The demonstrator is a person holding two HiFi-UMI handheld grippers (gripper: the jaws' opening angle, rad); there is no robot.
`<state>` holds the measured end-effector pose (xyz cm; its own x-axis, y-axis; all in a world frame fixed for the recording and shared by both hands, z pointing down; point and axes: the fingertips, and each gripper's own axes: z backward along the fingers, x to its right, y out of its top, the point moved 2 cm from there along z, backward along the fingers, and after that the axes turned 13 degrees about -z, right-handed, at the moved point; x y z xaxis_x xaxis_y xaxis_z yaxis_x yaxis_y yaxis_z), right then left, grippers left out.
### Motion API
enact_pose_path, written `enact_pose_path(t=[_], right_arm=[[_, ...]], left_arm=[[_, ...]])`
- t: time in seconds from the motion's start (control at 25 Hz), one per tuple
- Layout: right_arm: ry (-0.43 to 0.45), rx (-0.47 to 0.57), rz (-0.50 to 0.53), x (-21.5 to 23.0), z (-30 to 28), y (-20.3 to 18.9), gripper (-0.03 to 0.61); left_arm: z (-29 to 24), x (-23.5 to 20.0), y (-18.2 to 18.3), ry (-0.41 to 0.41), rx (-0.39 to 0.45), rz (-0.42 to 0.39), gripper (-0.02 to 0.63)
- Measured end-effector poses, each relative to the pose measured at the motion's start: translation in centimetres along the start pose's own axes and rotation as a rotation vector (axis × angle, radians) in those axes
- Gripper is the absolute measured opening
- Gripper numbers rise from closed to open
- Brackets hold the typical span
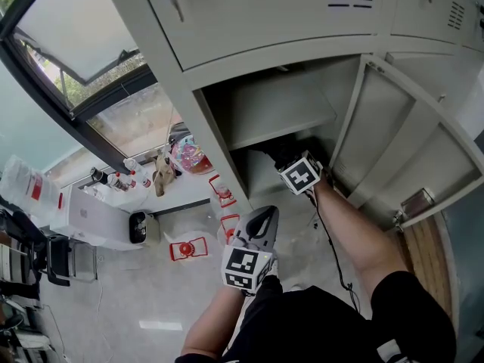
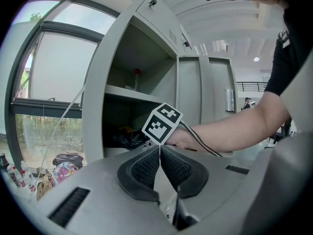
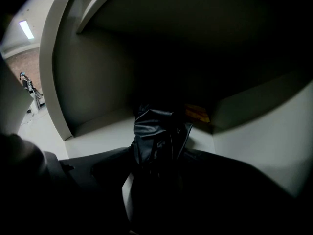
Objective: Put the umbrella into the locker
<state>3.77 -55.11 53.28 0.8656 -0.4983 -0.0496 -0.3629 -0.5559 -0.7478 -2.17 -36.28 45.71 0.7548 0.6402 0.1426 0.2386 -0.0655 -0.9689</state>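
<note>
The black folded umbrella [image 3: 156, 136] lies on the floor of the grey locker's [image 1: 219, 127] lower compartment, under its shelf [image 1: 280, 119]. My right gripper [image 3: 161, 158] reaches into that dark compartment with the umbrella between its jaws. A pale gap shows beside the left jaw, so the pads stand off the fabric. From the head view only its marker cube [image 1: 300, 174] and the forearm show at the opening. My left gripper [image 2: 159, 148] waits outside, lower, shut with nothing between its pads; it points at the locker. The umbrella [image 2: 128, 138] also shows from there, behind the right hand.
The locker door [image 1: 408, 142] stands open at the right. Left of the locker is a window [image 1: 83, 44]. Below it bags [image 1: 185, 156], bottles [image 1: 121, 178], a white box [image 1: 94, 218] and red items [image 1: 187, 248] lie on the floor. A yellow thing [image 3: 198, 114] lies deep in the compartment.
</note>
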Motion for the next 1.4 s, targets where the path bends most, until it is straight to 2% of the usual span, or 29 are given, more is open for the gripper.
enact_pose_path(t=[0.44,0.88,1.12,1.4], right_arm=[[0.007,0.114,-0.034,-0.8,2.8,1.1,0.348],[0.030,0.182,-0.002,-3.2,7.6,0.8,0.345],[0.041,0.192,0.029,-5.0,10.8,-0.7,0.313],[0.057,0.234,0.040,-7.0,14.2,-1.8,0.231]], left_arm=[[1.0,1.0,0.8,0.010,0.017,-0.010,0.020],[3.6,4.0,1.8,0.022,0.037,-0.033,0.020],[5.9,6.3,2.1,0.032,0.031,-0.030,0.020],[7.6,8.2,2.1,0.023,0.020,-0.031,0.020]])
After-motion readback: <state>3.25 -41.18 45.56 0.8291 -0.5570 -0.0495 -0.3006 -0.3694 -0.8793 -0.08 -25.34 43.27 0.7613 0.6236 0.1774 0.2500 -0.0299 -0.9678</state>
